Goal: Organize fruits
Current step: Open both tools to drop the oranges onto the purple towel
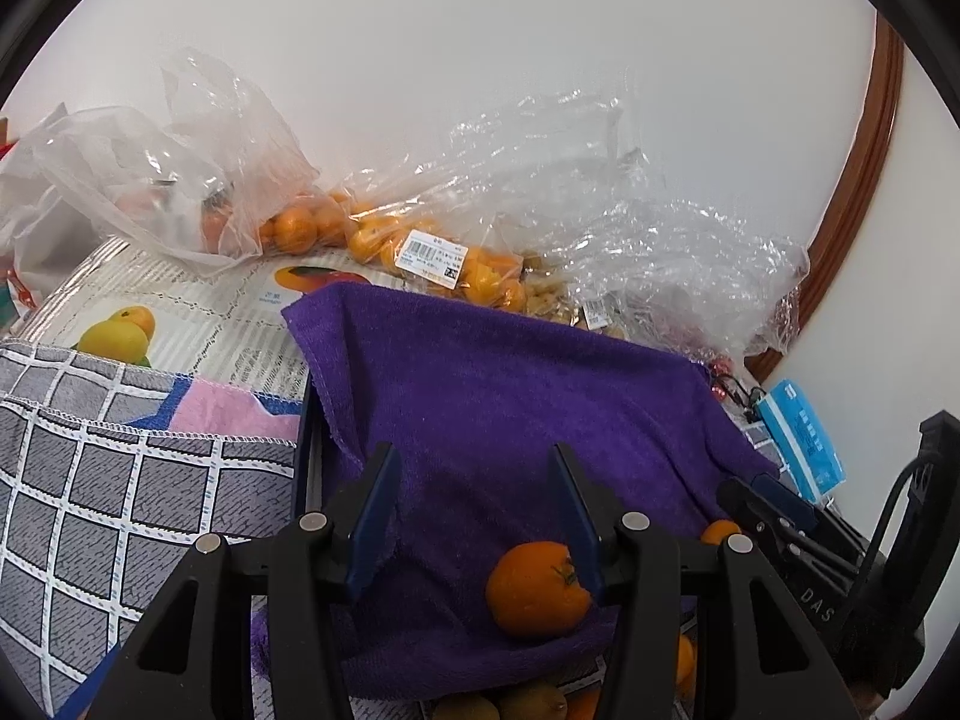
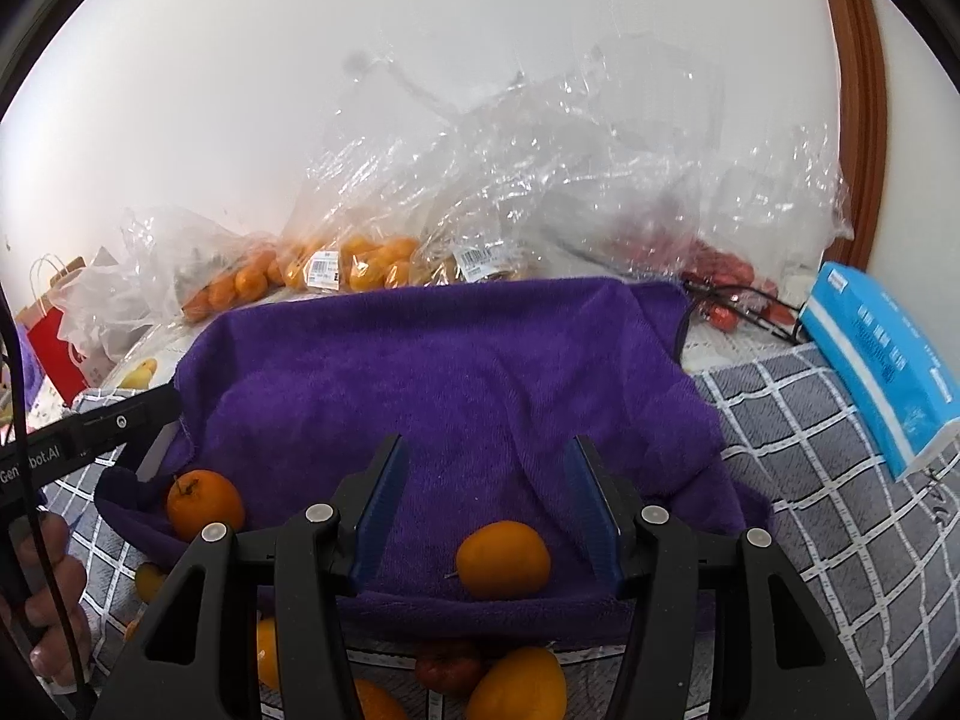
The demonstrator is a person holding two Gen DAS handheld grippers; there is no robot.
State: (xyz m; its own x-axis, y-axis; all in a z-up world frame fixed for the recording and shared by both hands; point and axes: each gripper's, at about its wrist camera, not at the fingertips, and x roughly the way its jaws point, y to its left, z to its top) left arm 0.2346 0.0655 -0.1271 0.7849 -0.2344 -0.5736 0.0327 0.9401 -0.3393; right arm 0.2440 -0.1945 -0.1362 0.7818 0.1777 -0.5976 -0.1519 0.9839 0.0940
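Both grippers, left [image 1: 474, 507] and right [image 2: 486, 504], gape empty over oranges [image 2: 503, 559] (lower frame) on the purple towel [image 2: 450, 372]; centre before squeezing.

Both fisheye views were evenly and brightly lit by soft, diffuse light. Straight lines bowed toward the frame edges, and black vignetting filled the corners. Glare speckled the crumpled plastic bags [image 2: 540, 180] at centre. Shadows on the purple towel [image 1: 510, 396] were faint; focus was sharp.

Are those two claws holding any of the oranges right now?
No. Both the left gripper and right gripper stand open; each orange lies loose on the purple towel.
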